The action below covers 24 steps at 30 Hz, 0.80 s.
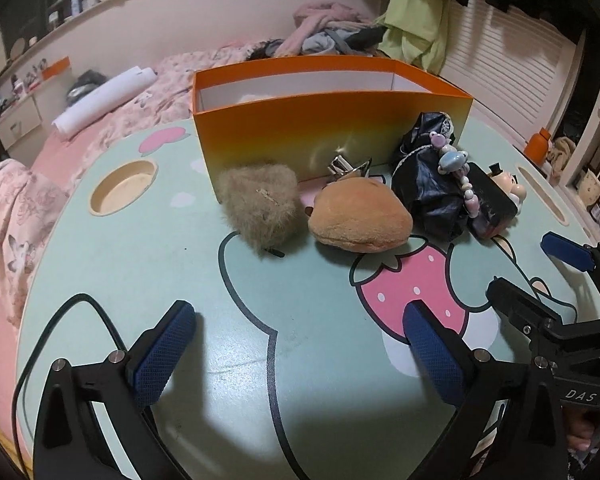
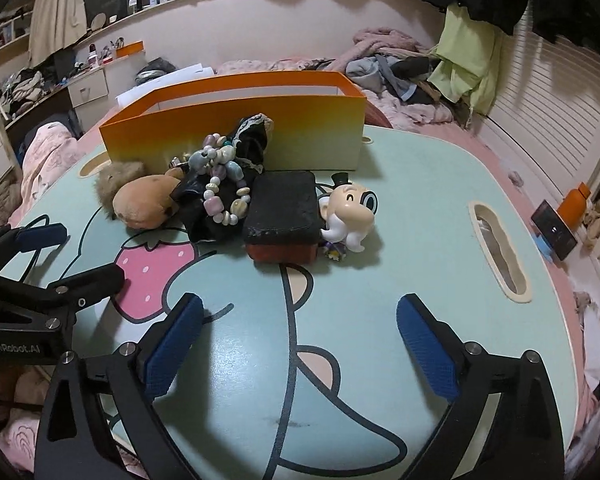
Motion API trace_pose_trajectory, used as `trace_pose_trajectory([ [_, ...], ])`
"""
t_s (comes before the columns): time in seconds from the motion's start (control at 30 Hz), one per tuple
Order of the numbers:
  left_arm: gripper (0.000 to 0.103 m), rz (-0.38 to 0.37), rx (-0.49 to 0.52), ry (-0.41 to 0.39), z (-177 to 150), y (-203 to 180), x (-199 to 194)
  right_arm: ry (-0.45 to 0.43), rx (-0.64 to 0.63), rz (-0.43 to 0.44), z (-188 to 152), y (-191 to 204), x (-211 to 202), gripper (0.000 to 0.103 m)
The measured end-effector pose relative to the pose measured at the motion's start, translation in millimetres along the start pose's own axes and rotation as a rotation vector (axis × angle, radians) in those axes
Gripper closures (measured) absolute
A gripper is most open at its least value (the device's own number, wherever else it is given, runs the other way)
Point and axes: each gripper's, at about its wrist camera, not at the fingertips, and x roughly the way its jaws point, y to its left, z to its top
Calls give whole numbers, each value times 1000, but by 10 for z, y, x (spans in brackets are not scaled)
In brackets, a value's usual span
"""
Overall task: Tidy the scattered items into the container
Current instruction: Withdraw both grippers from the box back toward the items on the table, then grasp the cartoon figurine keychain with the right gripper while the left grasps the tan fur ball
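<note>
The left claw (image 1: 300,344) stands wide open above the bench (image 1: 204,280), with nothing between its blue pads (image 1: 164,356), and the right claw (image 2: 300,340) is also wide open and empty, over the printed cartoon figure on the mint-green bench top. The orange container (image 1: 328,120) stands at the far side of the bench, open at the top, and its white inside wall shows. The scattered items lie in a row just in front of the near wall of the container. From left to right in the left wrist view they are a fuzzy beige pouch (image 1: 260,204), a round tan plush (image 1: 360,220) touching a small silver clip (image 1: 342,166) behind it, a black shiny cloth bundle (image 1: 428,184) with a pastel bead bracelet (image 1: 456,168) draped over it, a black box (image 1: 494,204) with a red base, and a small cartoon figurine (image 2: 350,212) with a top hat just beside the box. Each claw shows at the edge of the other one's view, and both are well apart from the items. Behind the bench there is a bed (image 1: 148,96) with pink bedding.
</note>
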Motion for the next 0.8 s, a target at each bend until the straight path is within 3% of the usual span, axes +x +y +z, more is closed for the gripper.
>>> trace_pose_trajectory([
  [0.27, 0, 0, 0, -1, -2, -5, -3, -7, -6, 8, -26, 17, -20, 6],
  [0.5, 0, -1, -1, -1, -11, 4, -6, -21, 51, 91, 158, -101, -79, 6],
  [0.6, 0, -2, -1, -1, -11, 3, -7, -45, 61, 29, 337, -142, -86, 6],
  [0.67, 0, -1, 0, -1, -10, 1, -9, -36, 40, -12, 431, -142, -38, 18],
  [0.8, 0, -1, -1, -1, -9, 1, -10, -4, 70, 21, 553, -239, 58, 33],
])
